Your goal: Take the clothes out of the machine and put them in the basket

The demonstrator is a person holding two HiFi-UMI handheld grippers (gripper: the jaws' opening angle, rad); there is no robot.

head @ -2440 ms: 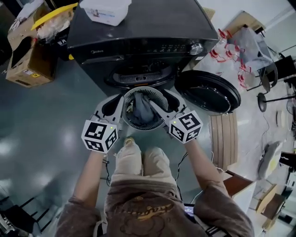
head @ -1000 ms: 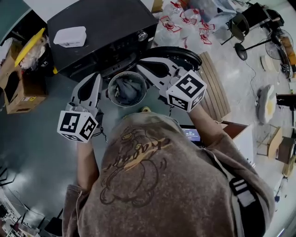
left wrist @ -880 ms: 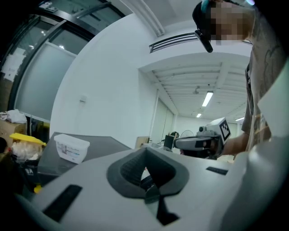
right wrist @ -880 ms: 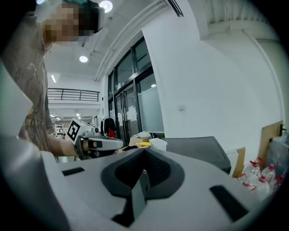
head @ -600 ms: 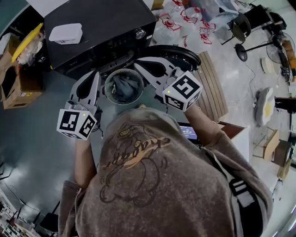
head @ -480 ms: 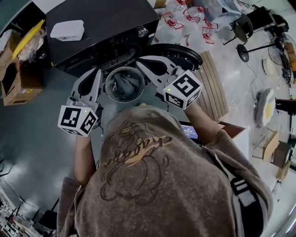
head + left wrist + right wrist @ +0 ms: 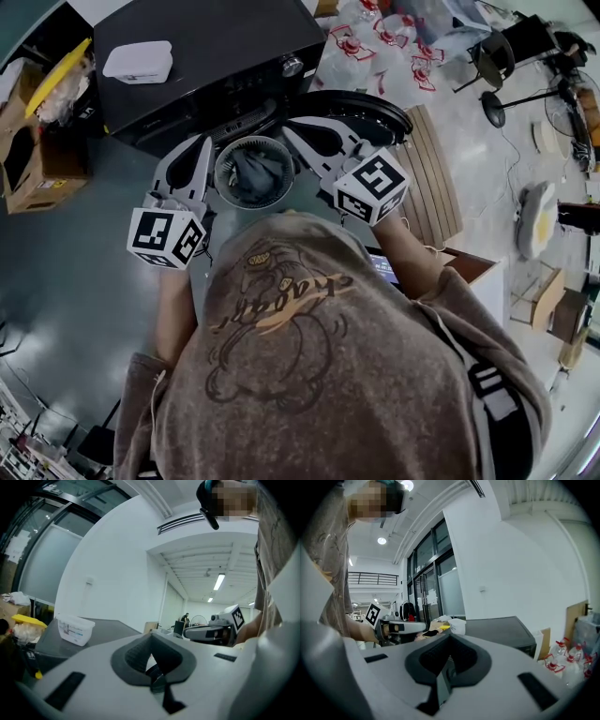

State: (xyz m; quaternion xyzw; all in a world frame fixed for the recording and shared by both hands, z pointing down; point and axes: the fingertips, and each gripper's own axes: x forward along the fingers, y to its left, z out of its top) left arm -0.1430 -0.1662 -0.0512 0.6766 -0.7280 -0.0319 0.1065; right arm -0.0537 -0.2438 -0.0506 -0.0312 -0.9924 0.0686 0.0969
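A round ribbed basket (image 7: 225, 193) stands in front of the black washing machine (image 7: 206, 47), with a grey garment (image 7: 255, 173) bunched inside it. My left gripper (image 7: 203, 142) is at the basket's left and my right gripper (image 7: 289, 127) at its right, both pointing toward the machine. Whether either touches the rim I cannot tell. In the left gripper view the left gripper (image 7: 154, 670) has its jaws together, and in the right gripper view so does the right gripper (image 7: 445, 667). I see nothing held in either. The basket is hidden in both gripper views.
The machine's round door (image 7: 375, 108) hangs open to the right. A white tub (image 7: 138, 62) sits on the machine's top. Cardboard boxes (image 7: 37, 159) stand at the left, a slatted wooden board (image 7: 441, 169) and bagged items at the right.
2.4 s ago I was crouched with my knees in view; now my torso fills the lower frame. Over the last second both grippers shifted slightly, still flanking the basket.
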